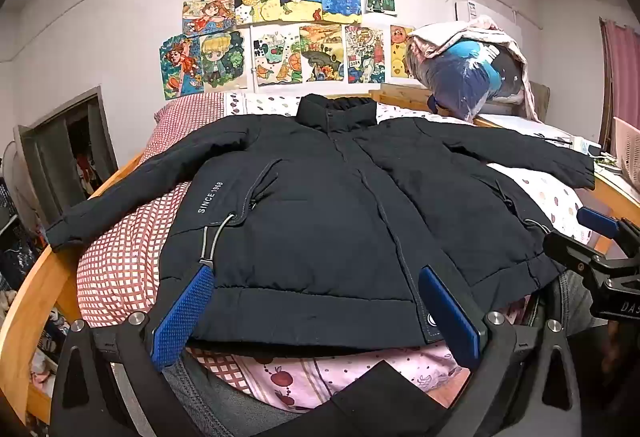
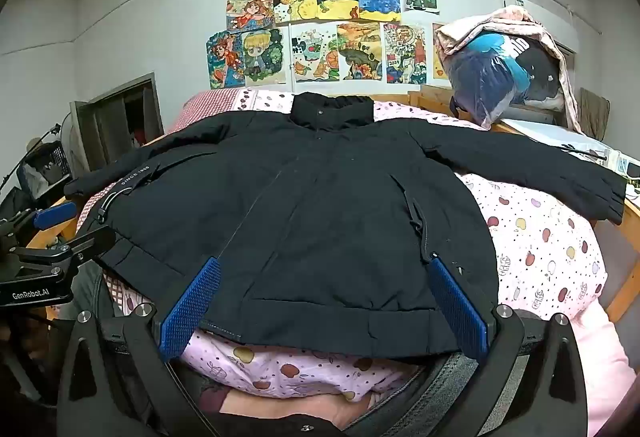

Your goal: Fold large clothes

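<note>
With the black jacket [image 1: 320, 205] spread flat on the bed [image 2: 540, 237], your left gripper [image 1: 316, 311] and right gripper [image 2: 324, 307] hover wide open and empty, so take a sleeve first.

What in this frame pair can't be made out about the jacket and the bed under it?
- Jacket back side: lies face up in both views, so it is hidden.
- Near hem: partly covered by the blue fingers in each wrist view.
- Wooden bed frame: mostly covered by the bedding.
</note>
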`<action>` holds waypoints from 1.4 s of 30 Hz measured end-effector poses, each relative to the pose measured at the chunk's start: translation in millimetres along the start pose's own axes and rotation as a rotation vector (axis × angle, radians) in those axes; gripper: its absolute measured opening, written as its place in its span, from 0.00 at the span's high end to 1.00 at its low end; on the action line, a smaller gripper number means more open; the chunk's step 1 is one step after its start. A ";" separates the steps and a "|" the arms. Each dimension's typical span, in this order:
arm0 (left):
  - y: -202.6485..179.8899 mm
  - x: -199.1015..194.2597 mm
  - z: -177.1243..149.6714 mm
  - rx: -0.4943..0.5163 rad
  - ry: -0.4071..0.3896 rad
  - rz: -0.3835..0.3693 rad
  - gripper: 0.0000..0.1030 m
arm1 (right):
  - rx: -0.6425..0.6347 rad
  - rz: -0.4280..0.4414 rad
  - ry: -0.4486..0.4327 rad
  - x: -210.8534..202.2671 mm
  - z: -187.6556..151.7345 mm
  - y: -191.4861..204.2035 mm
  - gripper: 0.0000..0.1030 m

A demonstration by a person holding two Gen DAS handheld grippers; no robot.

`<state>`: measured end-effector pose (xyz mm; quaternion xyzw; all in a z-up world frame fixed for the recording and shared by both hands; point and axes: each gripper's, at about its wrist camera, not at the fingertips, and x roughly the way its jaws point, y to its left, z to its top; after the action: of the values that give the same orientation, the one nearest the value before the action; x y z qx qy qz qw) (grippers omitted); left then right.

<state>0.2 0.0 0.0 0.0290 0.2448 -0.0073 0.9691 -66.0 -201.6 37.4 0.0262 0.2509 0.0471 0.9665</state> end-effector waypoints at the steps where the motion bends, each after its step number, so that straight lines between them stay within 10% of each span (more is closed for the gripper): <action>1: 0.0 0.0 0.0 0.000 -0.001 0.000 0.00 | 0.003 0.001 0.003 -0.2 -0.1 0.5 0.01; 42: 0.1 0.0 0.0 0.004 -0.002 0.003 0.00 | 0.017 0.007 0.027 4.0 -6.7 6.3 0.01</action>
<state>0.1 0.1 0.0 0.0315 0.2439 -0.0065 0.9693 -66.3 -194.7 30.1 0.0347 0.2643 0.0487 0.9626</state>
